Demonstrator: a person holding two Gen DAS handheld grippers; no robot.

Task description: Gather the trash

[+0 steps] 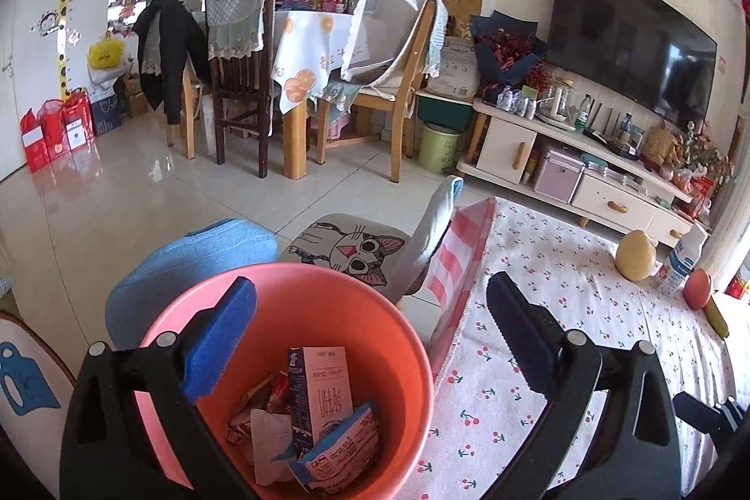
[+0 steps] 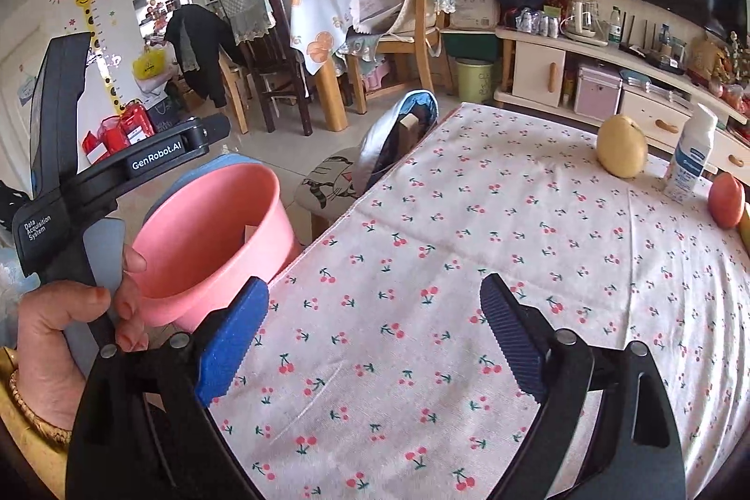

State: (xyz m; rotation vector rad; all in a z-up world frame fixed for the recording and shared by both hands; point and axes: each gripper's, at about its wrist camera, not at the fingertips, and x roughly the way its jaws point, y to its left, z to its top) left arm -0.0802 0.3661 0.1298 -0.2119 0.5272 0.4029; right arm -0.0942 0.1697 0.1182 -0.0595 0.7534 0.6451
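My left gripper [image 1: 370, 331] hangs above the pink bin [image 1: 300, 378], its 2 fingers spread wide with nothing between them. In the bin lie a carton [image 1: 321, 397] and crumpled wrappers [image 1: 337, 453]; its near wall is cut off behind my gripper frame. My right gripper [image 2: 375, 331] gapes just as wide over the cherry tablecloth [image 2: 468, 228], touching nothing. My left hand [image 2: 70, 340] is partly hidden.

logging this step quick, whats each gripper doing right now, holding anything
Left gripper: open, nothing between its fingers, over the pink bin.
Right gripper: open, empty, above the cherry-print tablecloth.
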